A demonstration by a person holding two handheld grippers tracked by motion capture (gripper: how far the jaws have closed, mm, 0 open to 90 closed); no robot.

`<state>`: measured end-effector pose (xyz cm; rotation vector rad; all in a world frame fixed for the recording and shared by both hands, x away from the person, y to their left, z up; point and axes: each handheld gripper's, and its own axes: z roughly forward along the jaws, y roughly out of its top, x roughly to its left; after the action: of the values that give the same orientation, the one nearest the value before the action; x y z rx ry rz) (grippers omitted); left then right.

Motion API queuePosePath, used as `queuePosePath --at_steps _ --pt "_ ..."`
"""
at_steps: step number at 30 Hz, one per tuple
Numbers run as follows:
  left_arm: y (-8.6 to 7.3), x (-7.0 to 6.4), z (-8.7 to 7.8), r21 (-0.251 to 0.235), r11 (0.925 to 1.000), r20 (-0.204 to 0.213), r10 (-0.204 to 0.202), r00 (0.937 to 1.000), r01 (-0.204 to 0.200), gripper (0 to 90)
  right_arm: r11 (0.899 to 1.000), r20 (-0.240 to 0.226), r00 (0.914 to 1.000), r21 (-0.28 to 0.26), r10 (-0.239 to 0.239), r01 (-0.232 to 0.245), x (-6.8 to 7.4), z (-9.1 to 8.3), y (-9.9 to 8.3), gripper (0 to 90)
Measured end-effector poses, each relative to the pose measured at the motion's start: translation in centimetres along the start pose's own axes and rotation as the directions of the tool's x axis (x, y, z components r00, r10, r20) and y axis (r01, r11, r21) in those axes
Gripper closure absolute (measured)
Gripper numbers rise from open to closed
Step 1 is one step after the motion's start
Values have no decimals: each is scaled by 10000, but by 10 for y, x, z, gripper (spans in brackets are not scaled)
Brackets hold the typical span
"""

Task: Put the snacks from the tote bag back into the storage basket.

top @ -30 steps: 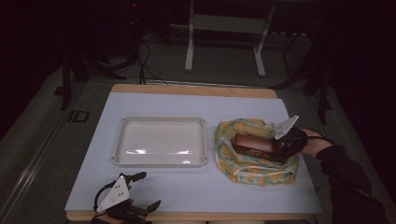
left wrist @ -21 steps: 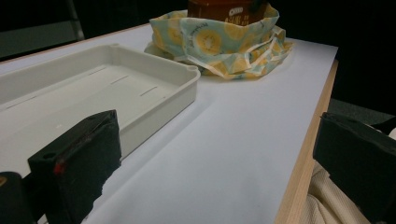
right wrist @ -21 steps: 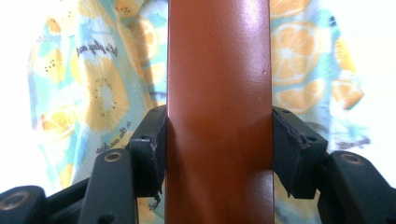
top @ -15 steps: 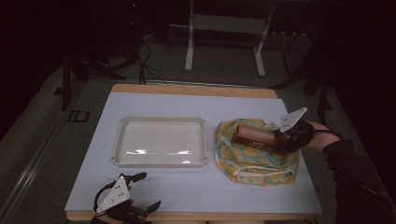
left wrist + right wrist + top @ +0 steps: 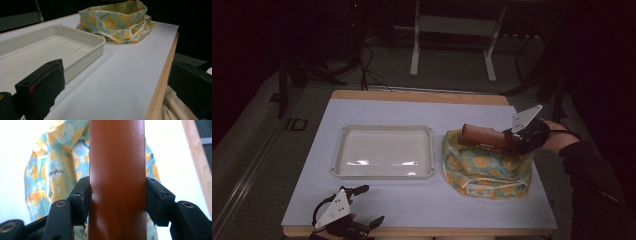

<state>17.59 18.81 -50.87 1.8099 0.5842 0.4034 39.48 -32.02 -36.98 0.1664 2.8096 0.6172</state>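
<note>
The right gripper view is showing the right gripper (image 5: 116, 195) clamping a brown box (image 5: 117, 170) between both jaws, above the bag (image 5: 484, 167); the left gripper (image 5: 362, 205) is lying wide open, empty.

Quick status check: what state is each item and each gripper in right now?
Brown box: clamped in the right gripper, held above the bag.
Fabric bag: open-topped, slumped on the table.
White tray: empty, flat on the table.
Right gripper: shut on the brown box.
Left gripper: open, holding nothing, at the table's near edge.
</note>
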Motion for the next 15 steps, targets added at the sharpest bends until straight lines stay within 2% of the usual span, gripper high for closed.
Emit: queuePosePath --at_steps 6,11,15 --pt "0 0 0 0 10000 5 -27 10000 27 13 9995 210 9993 -94 -297 300 -3 -6 18 430" --pt "0 0 0 9 10000 21 12 10000 -12 13 9982 189 9986 -329 -495 501 -5 -9 34 430" --pt "0 0 -1 -32 10000 -19 -33 10000 33 13 9965 160 9969 -311 -772 777 -5 -10 48 430"
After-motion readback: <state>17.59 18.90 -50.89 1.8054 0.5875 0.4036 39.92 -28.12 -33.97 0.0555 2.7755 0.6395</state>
